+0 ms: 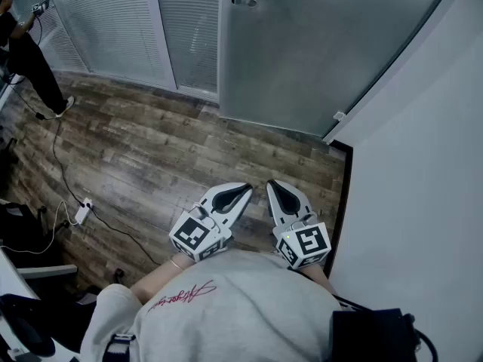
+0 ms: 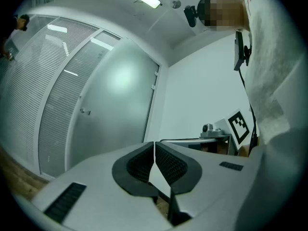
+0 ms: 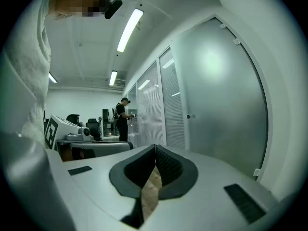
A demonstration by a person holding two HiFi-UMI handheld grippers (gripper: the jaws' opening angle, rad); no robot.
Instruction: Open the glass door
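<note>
Because the glass door [image 1: 317,51] stands closed and well ahead of both claws, the task looks not yet begun, and the person seems to be carrying the tools in a ready pose close to the body. A stretch of wooden floor [image 1: 151,149] lies between the claws and the door, so a walk forward is likely needed first. A white wall [image 1: 423,164] runs along the outer side of the right claw [image 1: 270,184].

The left claw [image 1: 247,190] and the right one sit side by side, each with its jaws pressed together on nothing. That probably suits travel rather than gripping. A small round fitting [image 1: 243,1] sits on the door's far edge, ahead of the left claw. It is the likely place to push or pull.

The frosted pane hides whatever is behind it. The door's top is cut off in the head view, the hinge side cannot be told, and the fitting is too small to tell its shape.
</note>
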